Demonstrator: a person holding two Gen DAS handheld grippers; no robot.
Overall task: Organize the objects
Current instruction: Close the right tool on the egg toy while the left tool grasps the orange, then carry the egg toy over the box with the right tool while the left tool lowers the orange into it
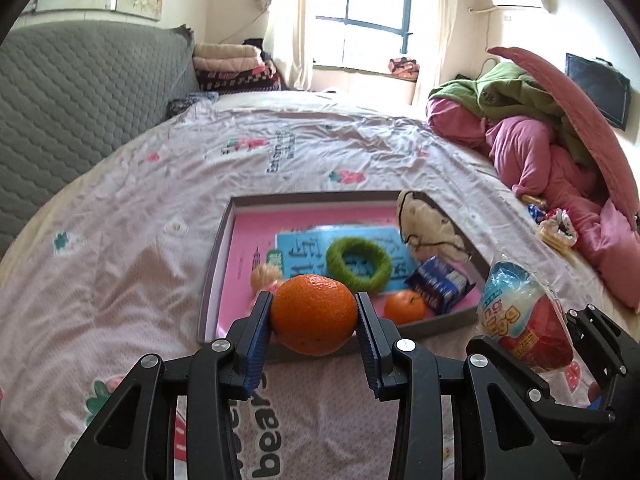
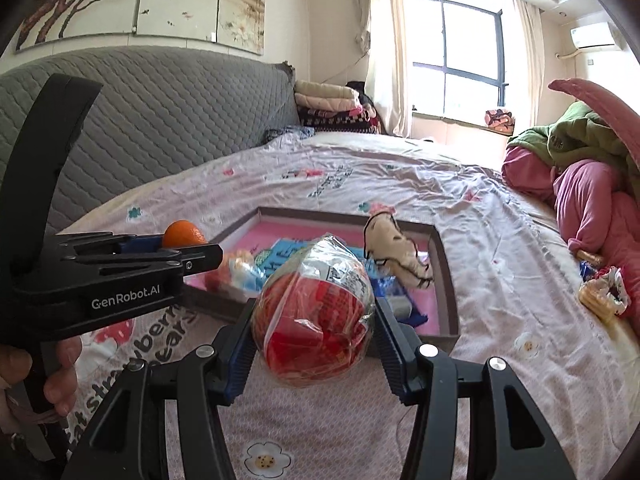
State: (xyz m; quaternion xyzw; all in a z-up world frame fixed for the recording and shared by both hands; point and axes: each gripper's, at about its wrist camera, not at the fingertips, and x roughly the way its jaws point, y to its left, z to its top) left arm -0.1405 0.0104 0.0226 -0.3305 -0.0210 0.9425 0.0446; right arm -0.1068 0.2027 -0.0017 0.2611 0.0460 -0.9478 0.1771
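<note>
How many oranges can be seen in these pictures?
2. One round orange fruit is gripped in the left gripper. A smaller orange lies in the shallow grey box with pink lining, near its front edge. Others may be hidden.

Left wrist view sits right behind its own gripper [image 1: 314, 318], looking forward and down along the fingers across the bed [image 1: 120, 248], with the tray [image 1: 224, 240] close in front and the window [image 1: 372, 4] far ahead. At its right edge it catches the other gripper. The right wrist view rides just behind the right gripper [image 2: 314, 312], facing the same way, a little further right, so the left gripper [image 2: 192, 256] crosses its left side with a hand [image 2: 60, 372] on the handle. Both share the tray, the bed, the grey headboard [image 2: 160, 120] and the window.
</note>
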